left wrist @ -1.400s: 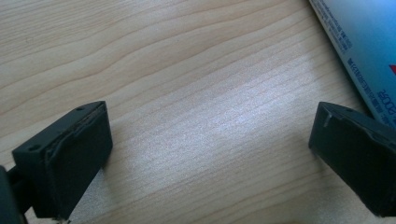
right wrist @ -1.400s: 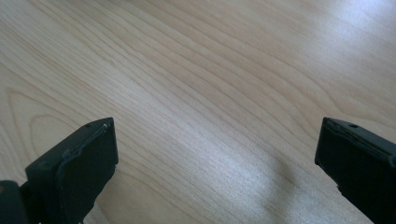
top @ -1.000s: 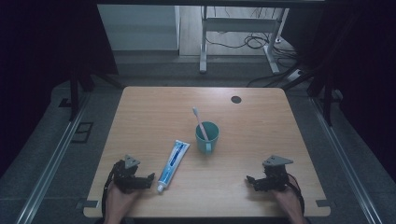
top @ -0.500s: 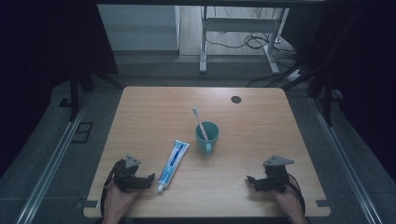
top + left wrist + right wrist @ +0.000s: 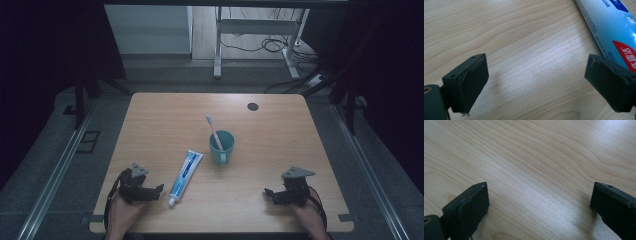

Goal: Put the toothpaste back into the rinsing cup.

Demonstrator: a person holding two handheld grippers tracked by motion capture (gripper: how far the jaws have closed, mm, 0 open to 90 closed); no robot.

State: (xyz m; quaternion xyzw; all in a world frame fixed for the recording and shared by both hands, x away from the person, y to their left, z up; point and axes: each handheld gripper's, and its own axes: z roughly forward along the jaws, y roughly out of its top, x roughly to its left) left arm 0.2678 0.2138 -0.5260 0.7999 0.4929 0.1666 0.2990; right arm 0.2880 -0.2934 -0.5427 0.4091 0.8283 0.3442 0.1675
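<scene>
1. The table [image 5: 165, 115] was one wooden top; both tongs rested low at its near edge, well apart from each other.
2. The left gripper [image 5: 156, 190] had its jaws spread wide with only bare wood between them. In the left gripper view [image 5: 534, 82] the toothpaste tube [image 5: 609, 30] lay just beyond and beside the far jaw, not between the two.
3. The right gripper [image 5: 268, 194] was likewise spread and held nothing; its own view [image 5: 539, 207] looked along the jaws onto bare wood.
4. Count: one toothpaste tube [image 5: 185, 170], lying flat just beside the left gripper with its cap end toward the near edge; one teal cup [image 5: 221, 146], farther out, between the two tongs and ahead of them; one toothbrush [image 5: 214, 131] standing tilted in the cup. One dark round mark [image 5: 253, 106] sat at the far side; it was too small to identify, possibly a cable port.
5. Judgement: the step in hand appeared to be the left gripper's reach for the tube. To do it well, the gripper should shift sideways until the tube's body lies squarely between the jaws, crossing its width rather than its length, then close gently near the middle so the soft tube neither buckles nor swings.
</scene>
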